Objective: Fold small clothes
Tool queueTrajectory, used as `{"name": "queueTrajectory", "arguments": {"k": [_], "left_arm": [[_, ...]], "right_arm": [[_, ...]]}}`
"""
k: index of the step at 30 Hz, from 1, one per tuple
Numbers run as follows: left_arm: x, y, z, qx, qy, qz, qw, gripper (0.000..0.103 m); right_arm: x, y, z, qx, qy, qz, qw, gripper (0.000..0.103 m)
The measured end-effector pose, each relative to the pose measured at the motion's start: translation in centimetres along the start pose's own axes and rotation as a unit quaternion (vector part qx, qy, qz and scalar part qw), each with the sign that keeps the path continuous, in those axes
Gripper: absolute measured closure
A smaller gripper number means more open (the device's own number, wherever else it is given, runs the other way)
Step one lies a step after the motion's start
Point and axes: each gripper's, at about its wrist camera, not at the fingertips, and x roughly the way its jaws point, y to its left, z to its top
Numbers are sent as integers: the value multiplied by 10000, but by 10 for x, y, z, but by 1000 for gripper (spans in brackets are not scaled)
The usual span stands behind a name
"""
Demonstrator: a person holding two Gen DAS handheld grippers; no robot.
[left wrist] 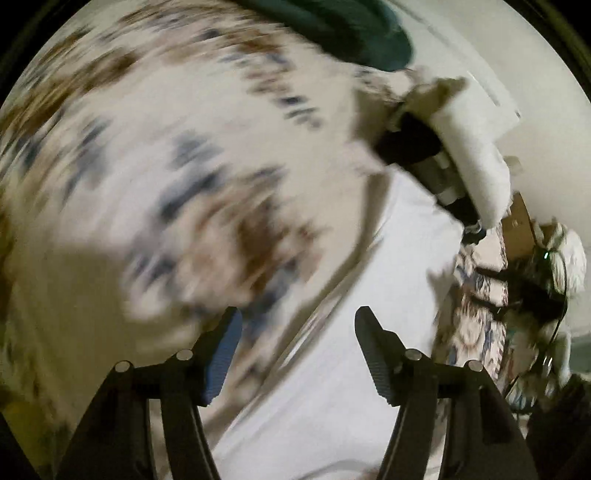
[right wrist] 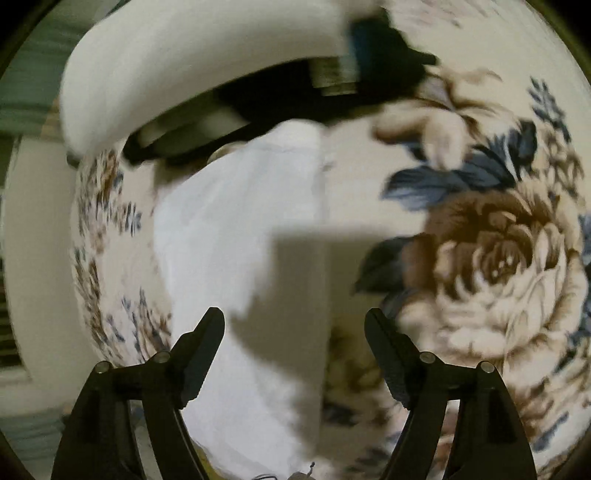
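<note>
A small white garment (left wrist: 362, 314) lies flat on a floral blanket (left wrist: 147, 155), folded into a long strip; it also shows in the right wrist view (right wrist: 236, 229). My left gripper (left wrist: 295, 332) is open and empty just above the garment's left edge. My right gripper (right wrist: 293, 332) is open and empty above the garment's near end. Each view shows the other gripper, white-bodied with black parts, at the garment's far end: the right gripper in the left wrist view (left wrist: 454, 147), the left gripper in the right wrist view (right wrist: 207, 74). Both views are motion-blurred.
The blanket has large brown roses (right wrist: 495, 254) and blue leaves. A dark green item (left wrist: 351, 26) lies at the blanket's far edge. A pale wall (left wrist: 546, 110) and cluttered items (left wrist: 535, 280) are to the right.
</note>
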Motion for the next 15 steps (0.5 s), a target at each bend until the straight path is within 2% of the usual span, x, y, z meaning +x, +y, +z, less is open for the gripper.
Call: {"name": "queueTrajectory", "arguments": {"k": [4,8,12,15], "left_arm": [[55,-44,56,307,232,-324,9987,42],[112,-69,94,511,550,-597,9954,42],[157,-82,118,563,862,-1030,9893,42],[183,-87,130,735,1125,-1213,9835,42]], "right_arm": [[14,-26,27,159,-109,401,9990,23],[32,-30,51,266,-125,917,9954,23],[55,-32,69,411,-89,1091,9931,23],[66,-33,79,539,-148,1281,9902,23]]}}
